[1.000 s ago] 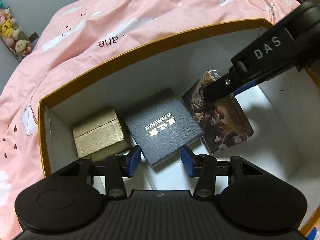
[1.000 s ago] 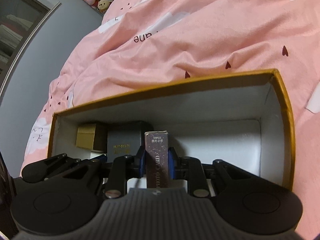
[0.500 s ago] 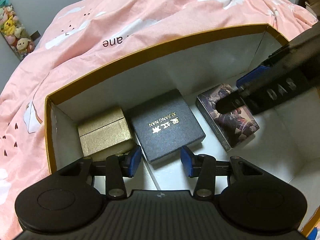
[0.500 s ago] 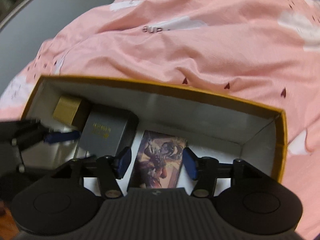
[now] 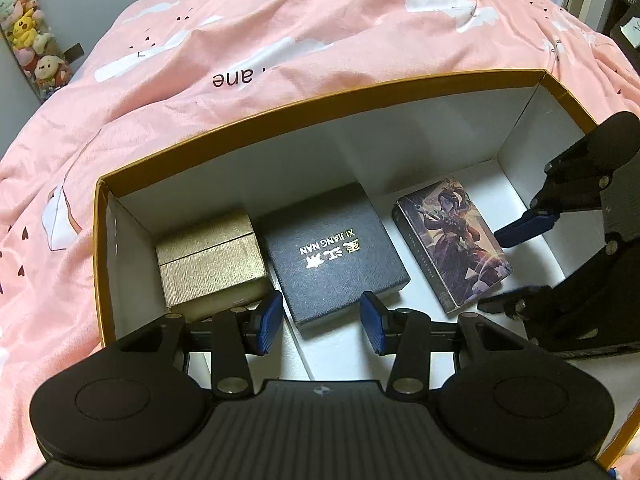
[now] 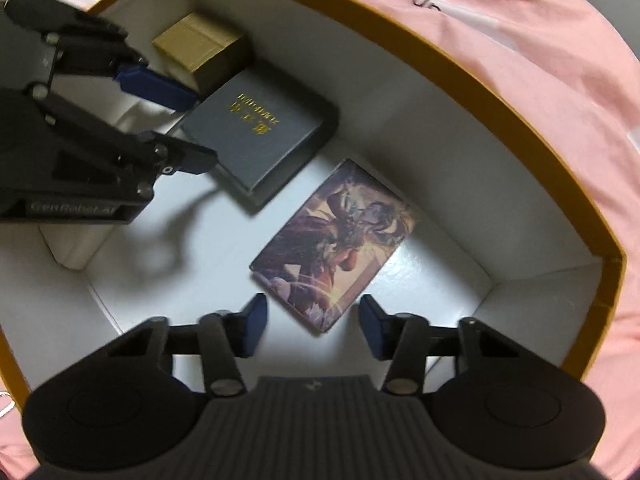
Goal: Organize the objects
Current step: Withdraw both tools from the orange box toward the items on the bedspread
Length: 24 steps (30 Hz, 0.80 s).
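Both grippers we find empty: left gripper (image 5: 322, 322) parted, right gripper (image 6: 310, 326) closing above card box (image 6: 334, 246); black box (image 5: 334, 254) reads "XI JIANG NAN".

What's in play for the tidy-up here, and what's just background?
In play: big open box; gold box, black box and illustrated card box lying inside it; right gripper, closing on nothing.
Background: pink duvet, plush toys.

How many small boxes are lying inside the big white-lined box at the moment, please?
3, in a row on its floor: the gold box in the left corner, the black box beside it, and the illustrated box lying flat to the right. None seems hidden.
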Available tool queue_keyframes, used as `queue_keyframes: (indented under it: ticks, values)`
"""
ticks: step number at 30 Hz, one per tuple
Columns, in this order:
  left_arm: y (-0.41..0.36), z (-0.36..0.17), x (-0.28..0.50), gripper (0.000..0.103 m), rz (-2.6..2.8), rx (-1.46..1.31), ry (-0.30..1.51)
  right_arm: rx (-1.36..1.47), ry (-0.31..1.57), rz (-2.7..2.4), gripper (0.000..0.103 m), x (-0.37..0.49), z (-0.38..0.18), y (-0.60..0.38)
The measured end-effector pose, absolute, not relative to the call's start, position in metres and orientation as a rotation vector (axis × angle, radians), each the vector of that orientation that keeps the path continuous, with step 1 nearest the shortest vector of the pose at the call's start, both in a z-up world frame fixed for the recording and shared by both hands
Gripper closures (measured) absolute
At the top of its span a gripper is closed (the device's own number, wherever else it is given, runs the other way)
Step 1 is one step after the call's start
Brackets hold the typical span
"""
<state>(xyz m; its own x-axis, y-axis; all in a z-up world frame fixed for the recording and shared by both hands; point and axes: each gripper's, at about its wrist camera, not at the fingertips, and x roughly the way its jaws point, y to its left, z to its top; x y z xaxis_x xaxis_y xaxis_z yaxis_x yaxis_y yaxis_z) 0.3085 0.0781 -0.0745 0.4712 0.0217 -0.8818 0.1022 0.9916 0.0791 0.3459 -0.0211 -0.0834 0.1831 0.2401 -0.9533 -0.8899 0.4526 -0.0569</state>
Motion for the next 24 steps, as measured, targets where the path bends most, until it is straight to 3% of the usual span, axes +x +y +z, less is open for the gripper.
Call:
queue_keyframes:
  ticks: [7,18,24]
  values:
    - [0.083,-0.079,0.305,0.054,-0.059,0.093,1.072,-0.830,0.995,0.938,0.061,0.344,-0.085,-0.015]
    - [0.084,-0.077,0.300,0.054,-0.061,0.089,1.059,-0.844,0.931,0.976,0.060,0.349,-0.082,-0.012]
    - [0.079,-0.059,0.281,0.054,-0.098,0.083,1.007,-0.771,0.921,0.926,0.048,0.351,-0.062,-0.027]
